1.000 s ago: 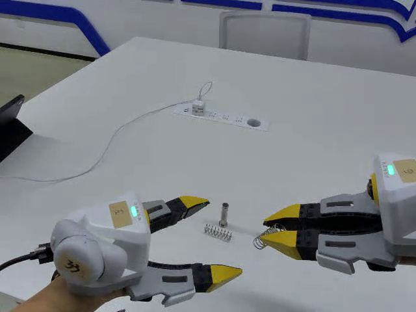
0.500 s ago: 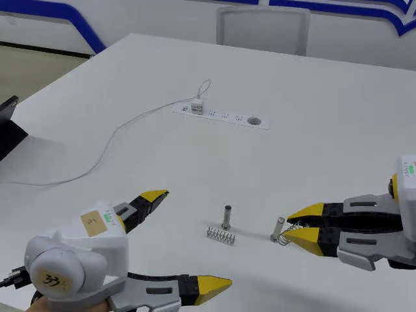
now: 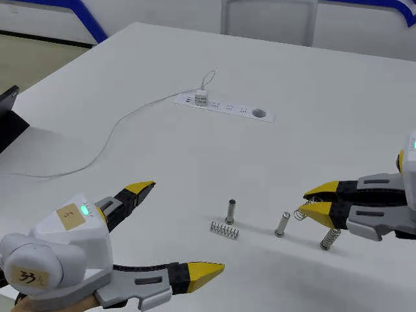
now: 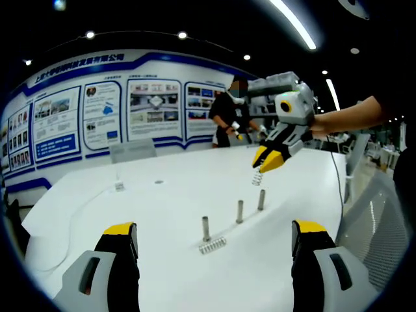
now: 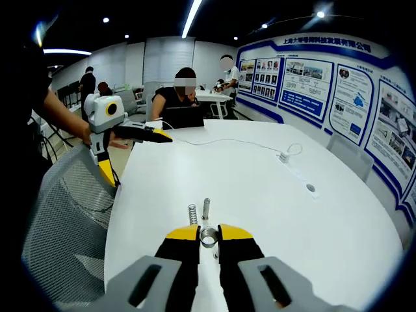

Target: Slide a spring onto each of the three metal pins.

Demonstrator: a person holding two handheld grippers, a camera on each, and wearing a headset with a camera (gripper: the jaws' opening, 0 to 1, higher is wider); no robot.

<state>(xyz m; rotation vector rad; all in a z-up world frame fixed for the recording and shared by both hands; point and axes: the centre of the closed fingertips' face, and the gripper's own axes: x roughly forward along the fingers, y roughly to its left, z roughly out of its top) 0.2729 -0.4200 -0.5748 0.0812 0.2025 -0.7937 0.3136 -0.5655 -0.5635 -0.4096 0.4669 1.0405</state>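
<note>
Three metal pins stand on the white table. The left pin (image 3: 231, 211) and the middle pin (image 3: 283, 223) are bare. The right pin (image 3: 330, 238) stands inside an upright spring. A loose spring (image 3: 224, 230) lies flat in front of the left pin. My right gripper (image 3: 318, 201) hovers just right of the middle pin, shut on another spring (image 3: 302, 209), which sits between its tips (image 5: 208, 237). My left gripper (image 3: 174, 231) is wide open at the lower left with nothing in it. Over its tips (image 4: 216, 227) I see the pins (image 4: 239, 211) and the lying spring (image 4: 212, 245).
A power strip (image 3: 224, 108) with a white plug and a thin cable (image 3: 110, 140) lies farther back on the table. A dark device (image 3: 10, 123) sits at the left edge and a chair (image 3: 270, 19) at the far side. People (image 5: 185, 97) sit at desks behind.
My right gripper has drawn back to the right with the spring, uncovering the middle pin and the spring-covered pin. My left gripper has pulled back toward the lower left.
</note>
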